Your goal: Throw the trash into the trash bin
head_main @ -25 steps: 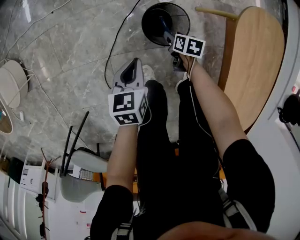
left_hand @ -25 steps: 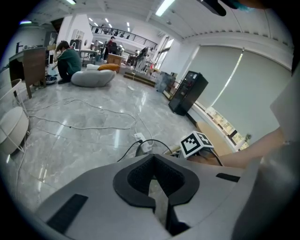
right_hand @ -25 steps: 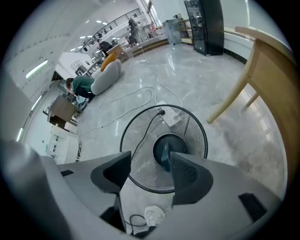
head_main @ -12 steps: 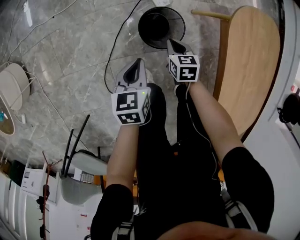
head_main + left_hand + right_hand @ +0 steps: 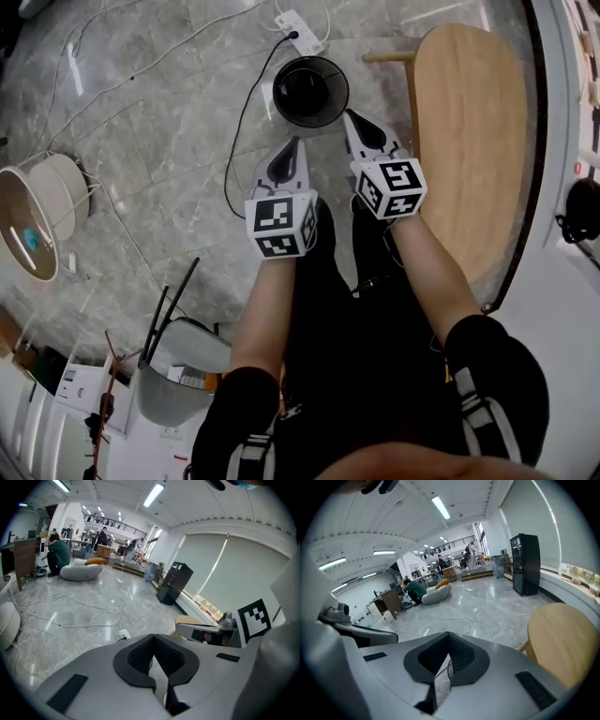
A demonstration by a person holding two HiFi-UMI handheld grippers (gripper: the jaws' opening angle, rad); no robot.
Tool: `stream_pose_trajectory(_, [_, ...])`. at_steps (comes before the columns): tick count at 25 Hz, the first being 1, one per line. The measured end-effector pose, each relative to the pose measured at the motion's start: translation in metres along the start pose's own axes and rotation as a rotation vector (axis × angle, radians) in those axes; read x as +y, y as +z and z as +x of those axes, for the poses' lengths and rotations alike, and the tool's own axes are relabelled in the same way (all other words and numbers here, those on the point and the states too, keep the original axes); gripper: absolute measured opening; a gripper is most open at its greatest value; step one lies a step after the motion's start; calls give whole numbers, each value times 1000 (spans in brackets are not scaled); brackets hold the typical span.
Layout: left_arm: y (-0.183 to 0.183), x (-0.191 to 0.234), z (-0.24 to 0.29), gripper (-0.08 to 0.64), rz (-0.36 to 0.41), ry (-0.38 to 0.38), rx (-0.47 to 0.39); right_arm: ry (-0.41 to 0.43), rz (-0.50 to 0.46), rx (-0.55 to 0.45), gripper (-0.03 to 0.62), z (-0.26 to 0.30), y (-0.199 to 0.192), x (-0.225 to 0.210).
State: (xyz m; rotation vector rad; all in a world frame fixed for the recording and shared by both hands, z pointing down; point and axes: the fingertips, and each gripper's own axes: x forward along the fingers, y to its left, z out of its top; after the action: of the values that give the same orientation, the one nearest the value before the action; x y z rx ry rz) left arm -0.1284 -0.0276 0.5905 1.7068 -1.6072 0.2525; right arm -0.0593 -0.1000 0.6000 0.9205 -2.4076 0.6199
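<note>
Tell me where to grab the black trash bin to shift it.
Probably best to pinch the rim of the trash bin from straight above, on the side nearest the person. It stands upright with its mouth open, so the thin wall suits two jaws. The power strip and cable crowd the far side.

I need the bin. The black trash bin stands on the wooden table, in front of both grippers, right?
No: in the head view the black trash bin stands on the floor beside the wooden table, in front of the left gripper and right gripper.
</note>
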Motion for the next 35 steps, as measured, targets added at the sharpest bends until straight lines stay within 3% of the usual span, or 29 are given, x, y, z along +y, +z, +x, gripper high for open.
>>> stream_pose_trajectory(6, [102,-53,-67,12,31,-59,-124,-24,-30,-141,11,-90,109,37])
stream_pose_trajectory(10, [174,-93,-123,12,125,-93,-210,-28,-12,-268,11,-142,179,68])
stream_pose_trajectory(14, [243,-119,-175,12,214,-69,-291,-31,-86,-380,11,-187,254,95])
stream_pose_trajectory(17, [280,-131,-215,12,239,-37,-359,-50,-124,-446,11,-224,296,106])
stream_pose_trajectory(24, [329,-166,-278,12,315,-19,-479,-43,-154,-596,11,-296,360,121])
stream_pose_trajectory(29, [340,-186,-309,12,411,18,-529,-51,-200,-663,11,-328,373,135])
stream_pose_trajectory(35, [337,-194,-324,12,421,24,-545,-25,-208,-692,11,-340,374,145])
